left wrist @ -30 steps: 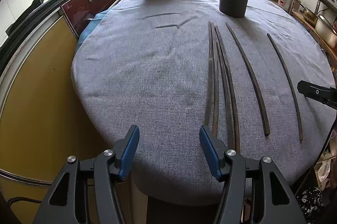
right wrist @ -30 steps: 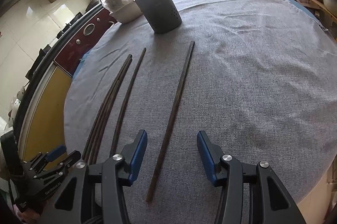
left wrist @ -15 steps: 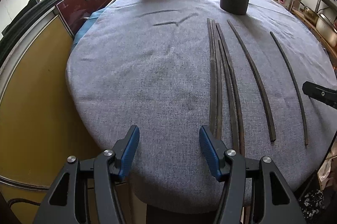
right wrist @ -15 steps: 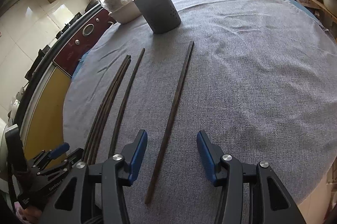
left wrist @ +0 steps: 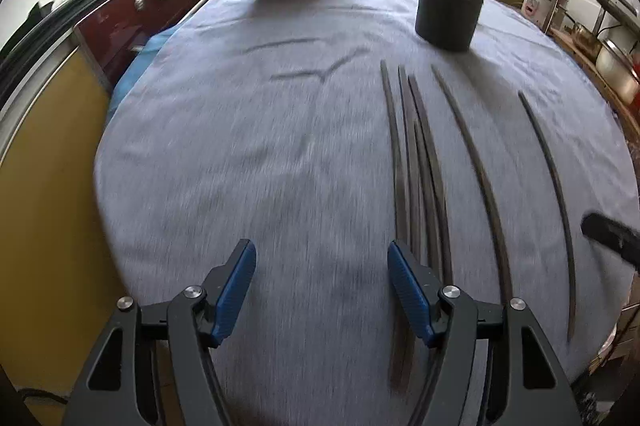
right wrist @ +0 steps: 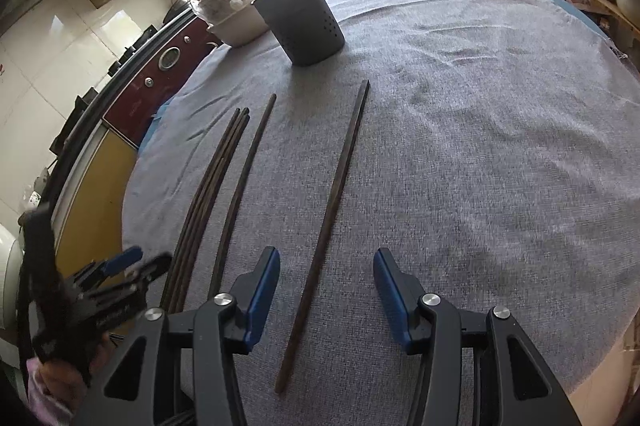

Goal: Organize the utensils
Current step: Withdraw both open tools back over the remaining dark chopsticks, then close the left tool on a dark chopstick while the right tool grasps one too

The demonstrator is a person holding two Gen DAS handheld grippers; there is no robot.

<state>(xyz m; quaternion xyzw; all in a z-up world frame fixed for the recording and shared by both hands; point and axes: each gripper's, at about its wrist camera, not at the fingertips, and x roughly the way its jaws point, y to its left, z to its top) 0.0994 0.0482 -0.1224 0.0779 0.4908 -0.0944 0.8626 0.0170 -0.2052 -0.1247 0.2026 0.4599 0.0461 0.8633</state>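
Long dark wooden chopsticks lie loose on grey cloth-covered round table, nearer than dark perforated cylindrical utensil holder. Left gripper: jaws just opening, nothing between. Right gripper: jaws apart, straddling one chopstick, untouched.

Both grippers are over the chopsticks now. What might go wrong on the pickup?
1. The bundle of dark wooden chopsticks lies packed together, so the left gripper, whose jaws have just been opening with only cloth between them, may grab several or scatter them.
2. The single chopstick may roll on the grey tablecloth under the right gripper.
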